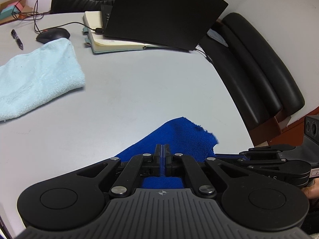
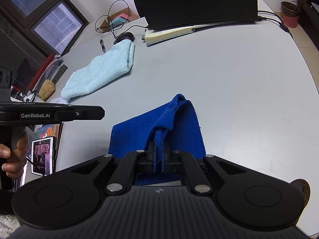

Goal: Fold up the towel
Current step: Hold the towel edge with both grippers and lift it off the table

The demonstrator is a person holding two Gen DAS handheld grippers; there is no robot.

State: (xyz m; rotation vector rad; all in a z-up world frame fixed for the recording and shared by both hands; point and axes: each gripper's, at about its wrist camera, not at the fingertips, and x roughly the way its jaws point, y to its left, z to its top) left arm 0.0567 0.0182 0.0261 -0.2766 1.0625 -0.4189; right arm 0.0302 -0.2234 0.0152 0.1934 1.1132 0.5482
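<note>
Each gripper, left [image 1: 163, 149] and right [image 2: 159, 145], pinches an edge of the towel [image 2: 179, 131], soft, light, limp, best held by corners.

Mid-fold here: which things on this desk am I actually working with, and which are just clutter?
In the job:
blue towel
left gripper, shut on it
right gripper, shut on it

Lying about:
light blue towel, already folded
mouse
pen
notebook
laptop
</note>
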